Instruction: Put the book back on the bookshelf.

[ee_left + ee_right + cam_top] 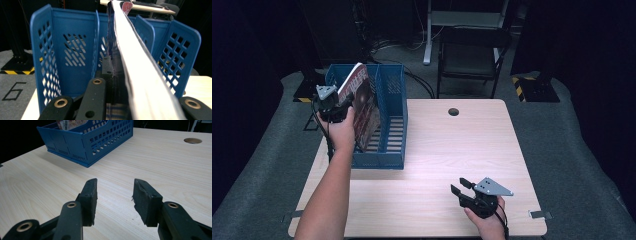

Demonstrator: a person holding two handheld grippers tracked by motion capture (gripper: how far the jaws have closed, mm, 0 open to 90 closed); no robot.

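Magazine [362, 102], clamped in left gripper [337, 107] jaws, seemingly enters blue rack [389, 125]; right gripper [464, 189] jaws apart.

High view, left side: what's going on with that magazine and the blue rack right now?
The left gripper is shut on a magazine, holding it tilted with its lower edge inside a slot of the blue file rack at the table's left side. The right gripper rests open above the table's near edge, with nothing between its jaws.
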